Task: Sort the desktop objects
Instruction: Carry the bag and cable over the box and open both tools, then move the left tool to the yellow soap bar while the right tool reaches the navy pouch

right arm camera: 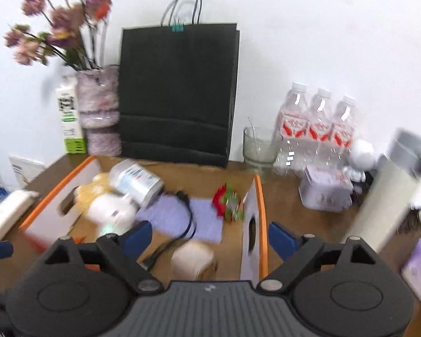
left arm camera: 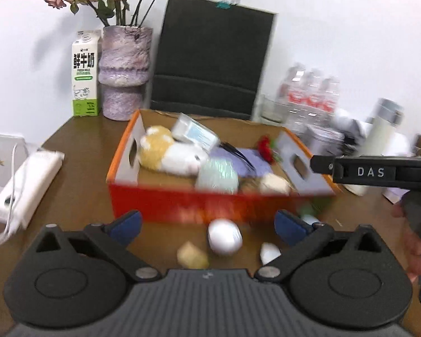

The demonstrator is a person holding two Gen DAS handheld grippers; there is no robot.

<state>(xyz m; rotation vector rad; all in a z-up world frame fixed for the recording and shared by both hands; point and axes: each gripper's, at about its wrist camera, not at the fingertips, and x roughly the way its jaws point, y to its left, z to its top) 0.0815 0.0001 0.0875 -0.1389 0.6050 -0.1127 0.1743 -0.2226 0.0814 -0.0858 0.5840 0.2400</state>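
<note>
Left wrist view: white letters "DAS" stand on the black bar of the right tongs (left arm camera: 311,164), which reach in from the right above the orange cardboard box (left arm camera: 210,205). A milk carton (left arm camera: 84,75) against the wall carries large Chinese characters for fresh milk over a green band; its smaller print is unreadable. The water bottles (right arm camera: 317,125) wear red-and-white labels too blurred to read. The white cylindrical container (right arm camera: 137,182) inside the box has a blue-printed label, also illegible; it lies on its side, long axis running from upper left to lower right in the right wrist view, resting against the yellow-and-white plush toy (left arm camera: 168,154).

The left tongs (left arm camera: 207,227) stand wide apart with nothing between the pads, above a white egg-shaped object (left arm camera: 224,236) on the table (left arm camera: 81,174) just in front of the box. The right tongs, seen from their own camera (right arm camera: 207,237), are likewise spread and empty, over the box's right end, above a cream roll (right arm camera: 193,258) and a black cable (right arm camera: 182,224) on a lilac cloth (right arm camera: 205,219).
</note>
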